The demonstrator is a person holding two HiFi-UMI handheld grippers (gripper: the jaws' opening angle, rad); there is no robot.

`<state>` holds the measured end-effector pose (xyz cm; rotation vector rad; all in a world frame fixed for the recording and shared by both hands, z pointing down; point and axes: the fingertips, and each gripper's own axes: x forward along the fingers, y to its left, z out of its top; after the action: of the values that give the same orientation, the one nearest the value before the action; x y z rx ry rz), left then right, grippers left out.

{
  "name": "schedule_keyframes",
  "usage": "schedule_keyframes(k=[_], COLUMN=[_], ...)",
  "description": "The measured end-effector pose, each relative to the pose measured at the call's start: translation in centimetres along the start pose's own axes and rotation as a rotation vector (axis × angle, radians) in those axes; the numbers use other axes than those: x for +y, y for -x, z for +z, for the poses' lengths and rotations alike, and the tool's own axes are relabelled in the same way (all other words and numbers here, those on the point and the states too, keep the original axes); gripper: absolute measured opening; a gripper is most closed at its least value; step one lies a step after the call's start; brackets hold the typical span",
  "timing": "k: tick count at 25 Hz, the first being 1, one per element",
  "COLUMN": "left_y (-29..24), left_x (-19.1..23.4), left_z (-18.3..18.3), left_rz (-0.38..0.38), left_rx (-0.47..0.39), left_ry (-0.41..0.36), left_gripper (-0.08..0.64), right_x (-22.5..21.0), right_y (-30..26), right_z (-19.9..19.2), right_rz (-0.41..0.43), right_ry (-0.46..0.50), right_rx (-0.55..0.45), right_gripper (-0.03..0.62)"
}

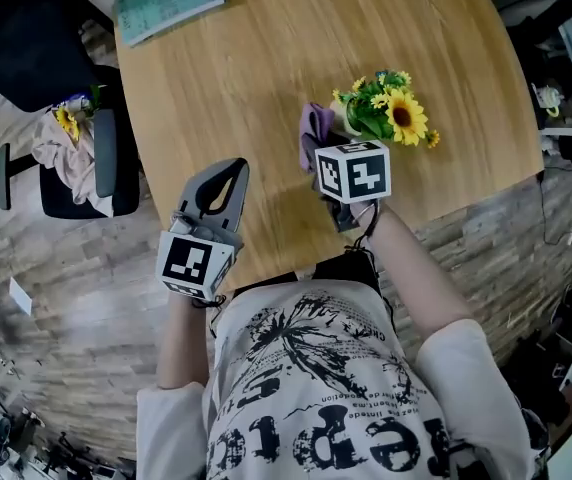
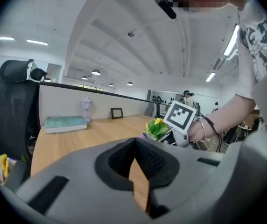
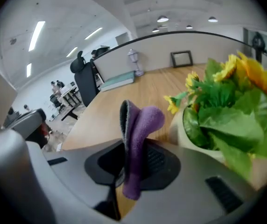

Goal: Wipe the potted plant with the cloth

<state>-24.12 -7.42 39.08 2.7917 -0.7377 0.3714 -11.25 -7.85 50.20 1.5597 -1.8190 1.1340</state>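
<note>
Fingers of the right gripper were clamped on the purple cloth. The cloth stuck up past the tips, just beside the potted plant; contact unclear. Fingers of the left gripper were pressed together with nothing between, over the near edge of the tabletop. The potted plant stood toward the near right corner. A teal book lay at the far left corner.

Head view: steeply down onto the potted plant. Right gripper view: close beside it. Left gripper view: farther off. All share it.
</note>
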Motion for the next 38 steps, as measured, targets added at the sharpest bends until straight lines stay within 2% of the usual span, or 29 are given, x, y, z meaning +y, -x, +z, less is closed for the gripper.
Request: schedule_keyframes(k=[4,14,21,28,33,38], left_y=[-0.4,-2.6,-3.8,-4.7,-5.5,-6.8], left_x=[0.4,0.0,-1.3,-2.5,-4.3,-6.1], left_z=[-1.1,-2.1,-2.2,-2.1,-1.5,-1.8], left_rz=[-0.009,-0.082,-0.124,-0.133,-0.123,-0.121], left_rx=[0.035,0.059,0.065,0.075,0.053,0.065], left_ry=[0.005,0.018,0.015,0.003,0.056,0.055], left_gripper=[0.003,0.003,0.003,0.003,0.003,0.003], right_x=[-1.9,-2.9,-4.1,-4.9,-5.7,-6.9], right_y=[-1.6,-0.9,0.6,1.6,2.6,4.1], right_z=[0.4,-0.2,-2.1,-4.0,-5.2,-6.4], right_rz=[-0.040,-0.020,-0.011,0.013,0.060,0.092], right_ry=[-0.109,-0.288,-0.291,-0.272,-0.195,-0.137], right_rx=[-0.021,-0.043,-0.031,0.004,0.058,0.109], right_gripper=[0.078,0.078,0.083,0.087,0.089,0.089])
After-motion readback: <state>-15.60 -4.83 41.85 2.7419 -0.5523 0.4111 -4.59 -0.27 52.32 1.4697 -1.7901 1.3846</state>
